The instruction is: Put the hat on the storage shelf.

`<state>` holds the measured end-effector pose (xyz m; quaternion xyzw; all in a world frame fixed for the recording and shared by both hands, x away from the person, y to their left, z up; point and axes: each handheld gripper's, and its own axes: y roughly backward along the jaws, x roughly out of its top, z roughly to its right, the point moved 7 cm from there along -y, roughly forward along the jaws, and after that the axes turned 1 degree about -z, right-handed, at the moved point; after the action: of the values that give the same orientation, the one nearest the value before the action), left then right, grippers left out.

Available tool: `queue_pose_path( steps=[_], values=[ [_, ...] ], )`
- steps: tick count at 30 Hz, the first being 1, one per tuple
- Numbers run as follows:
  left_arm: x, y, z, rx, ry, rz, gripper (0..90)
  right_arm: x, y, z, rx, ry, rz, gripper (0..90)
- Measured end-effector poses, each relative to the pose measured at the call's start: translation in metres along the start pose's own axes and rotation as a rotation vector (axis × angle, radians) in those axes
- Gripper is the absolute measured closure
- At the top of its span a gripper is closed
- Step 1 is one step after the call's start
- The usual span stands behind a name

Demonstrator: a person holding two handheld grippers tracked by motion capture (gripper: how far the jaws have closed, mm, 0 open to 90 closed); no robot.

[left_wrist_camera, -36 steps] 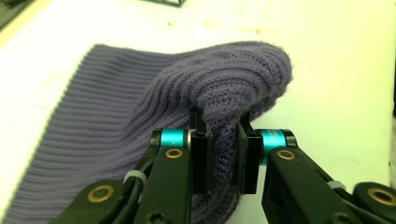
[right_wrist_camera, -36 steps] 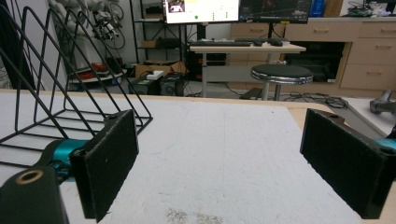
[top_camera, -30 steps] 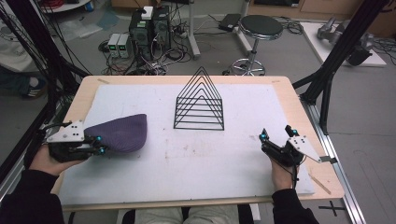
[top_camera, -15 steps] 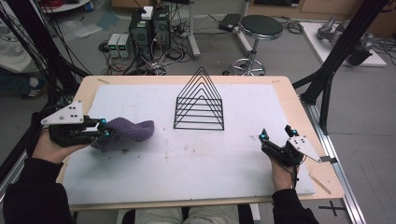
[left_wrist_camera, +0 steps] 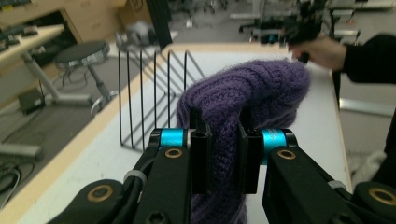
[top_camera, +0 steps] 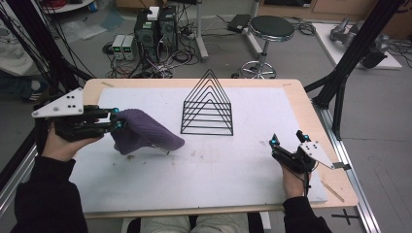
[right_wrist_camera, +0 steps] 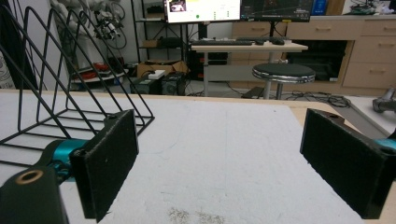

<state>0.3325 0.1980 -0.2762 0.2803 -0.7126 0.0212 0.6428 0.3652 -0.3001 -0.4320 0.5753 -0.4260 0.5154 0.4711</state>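
White-covered table [top_camera: 204,179], black wire triangular rack [top_camera: 207,106] upright near far edge, purple knitted hat [top_camera: 143,132] lifted at left, clamped in left gripper [top_camera: 116,119], right gripper [top_camera: 287,141] wide, empty, resting at right.

A wooden table [top_camera: 318,127] stands with a big white mat [top_camera: 204,170] spread over most of its top. A thin strip of wood shows all around the mat. A black wire rack [top_camera: 208,108] made of triangles stands on the mat, near the middle of the far edge. A purple knit hat [top_camera: 145,135] is near the left edge, and its low end touches the mat. Some small crumbs [top_camera: 128,156] lie on the mat under the hat.
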Motion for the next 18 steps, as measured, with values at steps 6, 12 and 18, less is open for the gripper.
queue_pose_path(
  steps=[6, 12, 18],
  values=[
    [0.025, -0.002, 0.000, 0.021, 0.011, 0.088, 79.1, 0.000, 0.000, 0.000, 0.002, -0.003, 0.001, 10.7],
    [0.048, -0.007, -0.001, 0.054, 0.048, 0.207, 78.8, 0.000, 0.000, 0.000, 0.004, -0.004, 0.001, 10.7],
    [0.065, -0.012, -0.004, 0.079, 0.111, 0.338, 78.8, 0.001, 0.001, -0.002, 0.016, -0.011, 0.011, 10.7]
  ],
)
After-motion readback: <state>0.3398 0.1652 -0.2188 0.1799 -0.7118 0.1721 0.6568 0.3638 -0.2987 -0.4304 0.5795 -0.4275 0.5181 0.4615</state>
